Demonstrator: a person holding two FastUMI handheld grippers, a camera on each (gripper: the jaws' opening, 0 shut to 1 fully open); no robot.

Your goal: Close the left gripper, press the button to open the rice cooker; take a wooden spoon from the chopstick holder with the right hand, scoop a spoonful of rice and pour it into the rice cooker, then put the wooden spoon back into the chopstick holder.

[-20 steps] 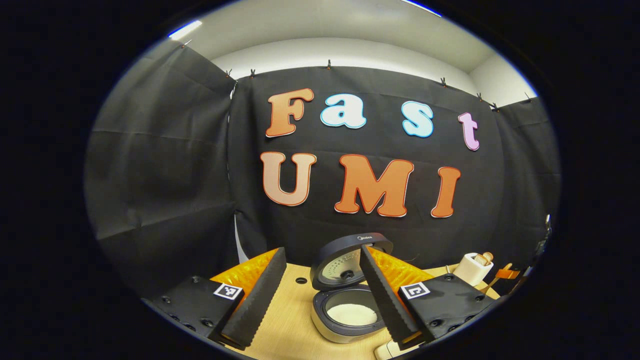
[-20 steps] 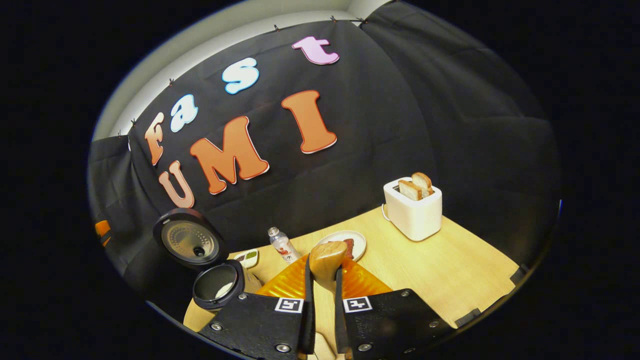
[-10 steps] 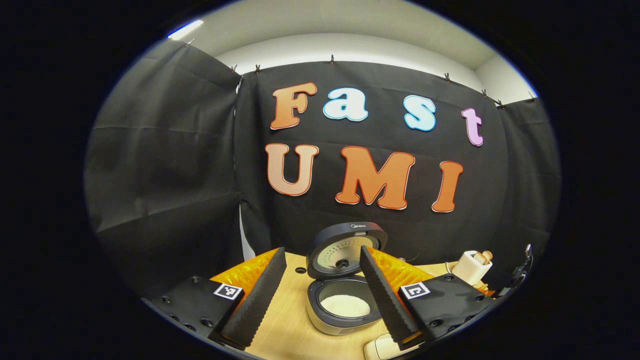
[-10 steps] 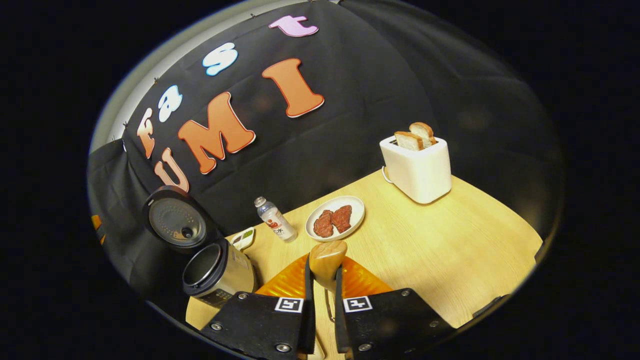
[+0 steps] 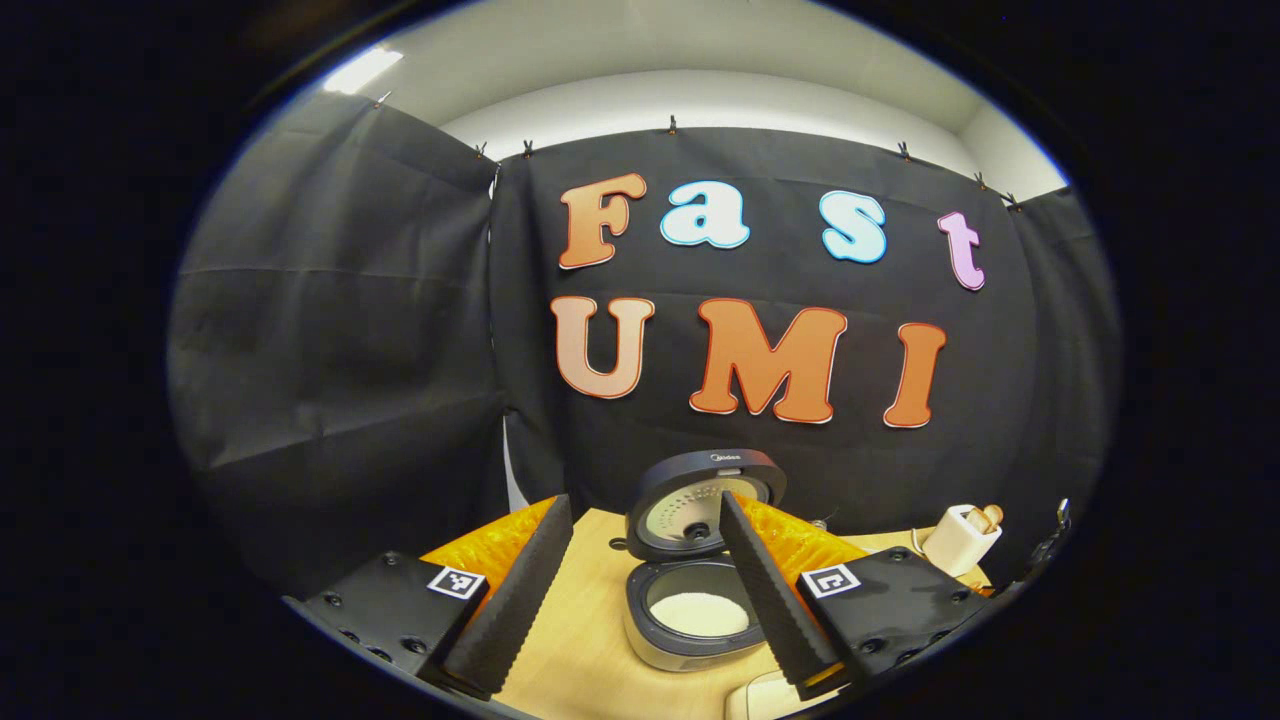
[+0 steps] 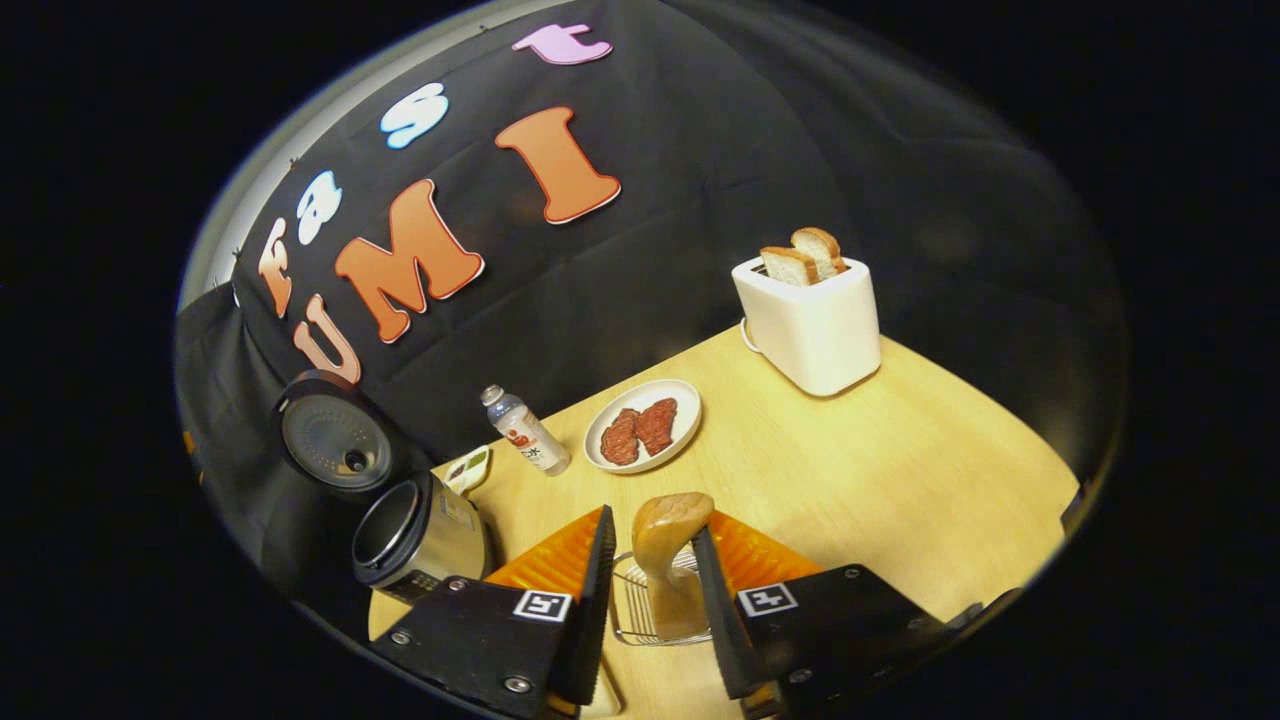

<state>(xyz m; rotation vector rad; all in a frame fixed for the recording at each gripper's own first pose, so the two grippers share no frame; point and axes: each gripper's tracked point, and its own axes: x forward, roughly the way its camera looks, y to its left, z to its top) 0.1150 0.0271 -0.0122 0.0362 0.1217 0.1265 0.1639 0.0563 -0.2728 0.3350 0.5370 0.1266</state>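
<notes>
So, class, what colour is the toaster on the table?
White; the toaster shows best in the right gripper view.

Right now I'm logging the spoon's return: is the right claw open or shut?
Open. In the right gripper view the right claw has gaps either side of the wooden spoon, which stands in the wire chopstick holder.

Your pale wood-grain table [image 6: 880, 480] has a smooth, matt laminate look, and the pale wooden spoon [image 6: 668, 525] shows a sanded, faintly glossy bowl where it stands in the thin bright-metal wire chopstick holder [image 6: 632, 610]. You see the round rice cooker [image 6: 420, 535] with a brushed, shiny metal body, a matt dark plastic rim and a dull perforated metal plate inside its raised lid [image 5: 705, 500]. The boxy white toaster [image 6: 812, 325] looks like smooth satin plastic, the white round plate [image 6: 690, 425] like glossy ceramic, and the small clear bottle [image 6: 525, 432] like shiny plastic.
</notes>
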